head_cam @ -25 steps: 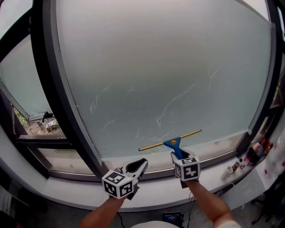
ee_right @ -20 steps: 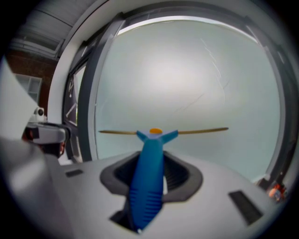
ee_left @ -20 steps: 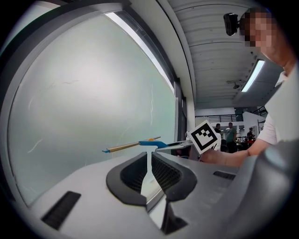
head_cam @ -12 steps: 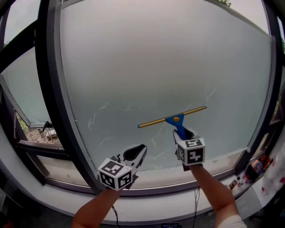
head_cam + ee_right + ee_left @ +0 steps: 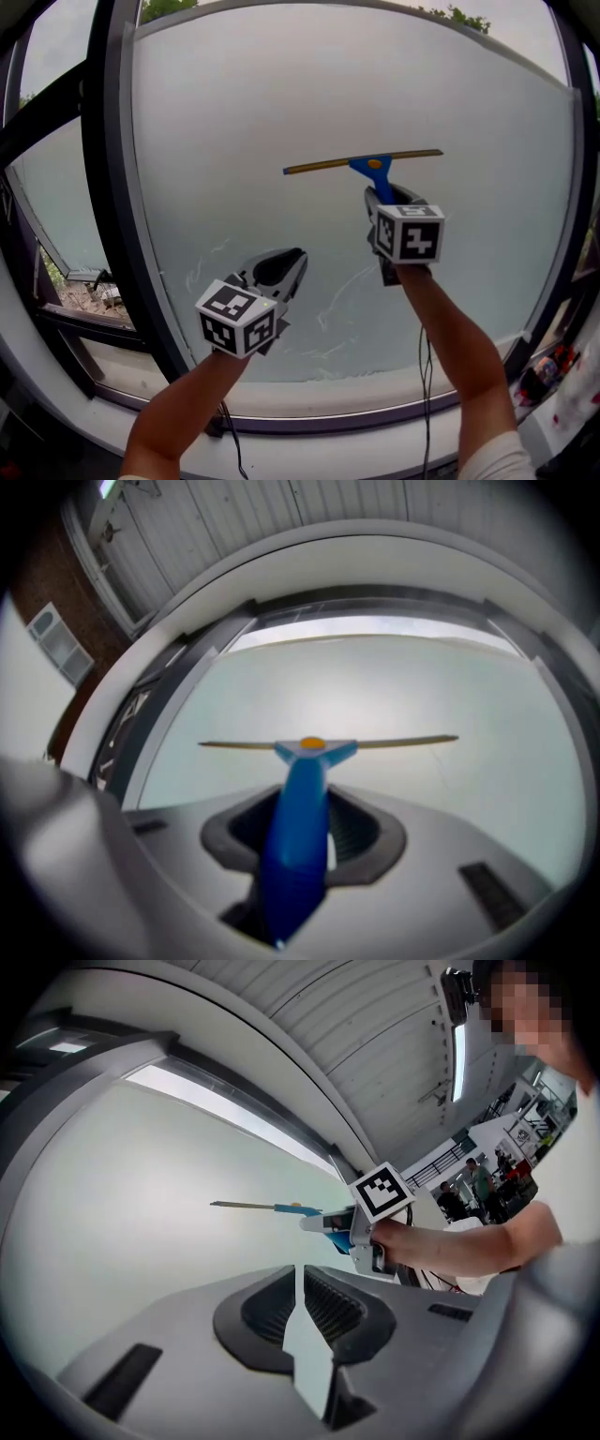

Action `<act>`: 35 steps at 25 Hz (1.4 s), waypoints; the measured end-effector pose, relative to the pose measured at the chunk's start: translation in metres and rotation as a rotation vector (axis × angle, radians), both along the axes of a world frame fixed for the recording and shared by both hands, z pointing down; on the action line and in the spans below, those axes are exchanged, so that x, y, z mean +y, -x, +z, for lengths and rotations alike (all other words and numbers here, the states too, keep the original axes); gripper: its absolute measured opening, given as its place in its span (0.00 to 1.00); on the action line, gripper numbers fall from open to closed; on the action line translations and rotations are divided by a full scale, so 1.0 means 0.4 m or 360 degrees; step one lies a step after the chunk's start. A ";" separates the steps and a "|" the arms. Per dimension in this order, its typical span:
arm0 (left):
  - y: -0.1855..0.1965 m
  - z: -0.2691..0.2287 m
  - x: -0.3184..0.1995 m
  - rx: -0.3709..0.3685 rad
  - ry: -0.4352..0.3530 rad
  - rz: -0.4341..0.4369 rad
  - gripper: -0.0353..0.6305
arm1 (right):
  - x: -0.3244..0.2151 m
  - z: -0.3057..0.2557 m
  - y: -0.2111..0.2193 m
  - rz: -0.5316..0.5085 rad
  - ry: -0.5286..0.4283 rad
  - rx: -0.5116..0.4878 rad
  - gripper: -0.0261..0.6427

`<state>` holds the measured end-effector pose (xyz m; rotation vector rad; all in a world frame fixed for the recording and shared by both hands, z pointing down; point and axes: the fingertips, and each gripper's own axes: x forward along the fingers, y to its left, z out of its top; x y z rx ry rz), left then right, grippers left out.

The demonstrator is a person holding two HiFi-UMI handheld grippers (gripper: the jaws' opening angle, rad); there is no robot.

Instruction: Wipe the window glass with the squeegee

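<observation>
right gripper [image 5: 384,197]: clamped on squeegee [image 5: 369,165] handle | blade: just above it, level on window glass [image 5: 281,94], likely for full-edge contact | left gripper [image 5: 279,269]: jaws together, empty, lower-left, clear of blade

A frosted glass [image 5: 281,84] pane fills most of the frame, edged by a dark frame [image 5: 111,187] at left. Just above centre, the squeegee [image 5: 364,163] lies with its blade almost level against the pane, the right end a little higher. Its blue handle runs down into the right gripper [image 5: 386,199], which clamps it. The left gripper [image 5: 284,265] sits lower, left of centre, holding nothing, tips aimed up and right. White streaks [image 5: 339,289] mark the pane's lower middle.
</observation>
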<state>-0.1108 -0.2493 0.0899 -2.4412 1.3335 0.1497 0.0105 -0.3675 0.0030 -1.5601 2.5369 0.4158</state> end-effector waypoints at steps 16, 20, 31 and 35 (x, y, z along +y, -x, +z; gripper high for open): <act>-0.002 -0.265 -0.081 -0.0012 -0.0173 -0.0059 0.13 | -0.093 -0.456 0.065 -0.0009 -0.0275 -0.0111 0.26; -0.001 -0.277 -0.090 -0.0026 -0.0178 -0.0067 0.13 | -0.098 -0.515 0.073 0.0006 -0.0317 -0.0113 0.26; -0.011 -0.287 -0.089 -0.0051 -0.0180 -0.0060 0.13 | -0.137 -0.582 0.079 0.0054 -0.0290 -0.0158 0.27; -0.018 -0.287 -0.085 -0.0059 -0.0180 -0.0050 0.13 | -0.148 -0.575 0.088 0.0035 -0.0242 -0.0164 0.26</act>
